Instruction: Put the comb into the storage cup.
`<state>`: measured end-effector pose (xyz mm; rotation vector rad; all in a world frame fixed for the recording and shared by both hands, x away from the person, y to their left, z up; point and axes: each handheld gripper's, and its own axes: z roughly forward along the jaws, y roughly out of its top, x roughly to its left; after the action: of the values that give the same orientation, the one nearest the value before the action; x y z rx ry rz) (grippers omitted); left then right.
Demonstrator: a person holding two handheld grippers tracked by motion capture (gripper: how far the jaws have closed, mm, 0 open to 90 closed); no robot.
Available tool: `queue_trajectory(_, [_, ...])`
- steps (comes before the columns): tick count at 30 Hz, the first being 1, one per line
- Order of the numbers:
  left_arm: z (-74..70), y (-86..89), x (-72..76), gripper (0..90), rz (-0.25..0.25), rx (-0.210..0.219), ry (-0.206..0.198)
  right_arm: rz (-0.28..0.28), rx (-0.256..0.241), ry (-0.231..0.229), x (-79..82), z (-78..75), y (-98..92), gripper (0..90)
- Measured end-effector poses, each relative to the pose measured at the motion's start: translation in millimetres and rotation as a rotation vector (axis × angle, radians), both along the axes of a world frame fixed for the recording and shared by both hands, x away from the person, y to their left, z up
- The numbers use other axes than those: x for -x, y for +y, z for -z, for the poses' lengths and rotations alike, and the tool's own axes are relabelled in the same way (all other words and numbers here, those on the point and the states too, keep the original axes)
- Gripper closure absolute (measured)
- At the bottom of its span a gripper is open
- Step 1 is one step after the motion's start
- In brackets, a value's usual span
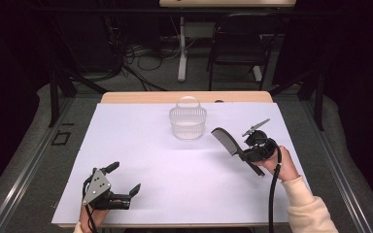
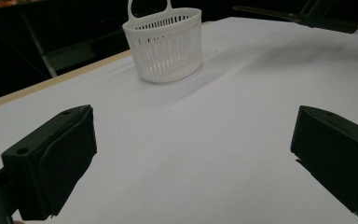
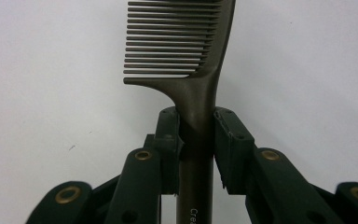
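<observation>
A dark comb [image 1: 226, 141] is held above the white table sheet at the right, and my right gripper [image 1: 246, 154] is shut on its handle. In the right gripper view the comb [image 3: 186, 46] rises between the two jaws, teeth to the left, and my right gripper [image 3: 196, 135] clamps it just below the teeth. A white slotted basket [image 1: 188, 121] with a hoop handle stands at the far middle of the table; the left gripper view has the basket [image 2: 168, 44] ahead. My left gripper [image 1: 124, 178] rests low at the near left, open and holding nothing, jaws wide [image 2: 191, 149].
The white sheet [image 1: 165, 170] covers the table, with a wooden edge [image 1: 141, 97] at the far side. A black chair [image 1: 238, 43] and cables lie on the floor beyond. Grey floor rails run along both sides of the table.
</observation>
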<state>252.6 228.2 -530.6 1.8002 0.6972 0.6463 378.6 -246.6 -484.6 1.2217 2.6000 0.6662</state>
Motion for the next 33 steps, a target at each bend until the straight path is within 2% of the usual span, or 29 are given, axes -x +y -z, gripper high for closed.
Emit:
queue_trajectory(2, [0.0, 0.1, 0.0, 0.1, -0.001, 0.001, 0.0, 0.001, -0.006, 0.004, 0.0, -1.0, -0.6, 72.6])
queue_trajectory(16, [-0.2, 0.2, 0.0, 0.1, 0.0, 0.0, -0.002, 0.005, -0.067, -0.042, 2.2, -3.1, -2.0, 72.7])
queue_trajectory(19, [-0.2, 0.1, 0.0, 0.1, -0.002, 0.0, -0.002, -0.002, -0.067, -0.05, 2.3, -3.3, -1.9, 72.7])
queue_trajectory(25, [0.0, -0.3, 0.0, 0.1, -0.002, -0.002, -0.001, -0.011, -0.091, -0.076, 3.3, -4.1, -0.1, 72.7])
queue_trajectory(33, [-0.2, -0.2, 0.1, 0.1, -0.002, -0.002, -0.003, 0.007, -0.119, -0.113, 3.2, -5.1, -1.1, 72.7])
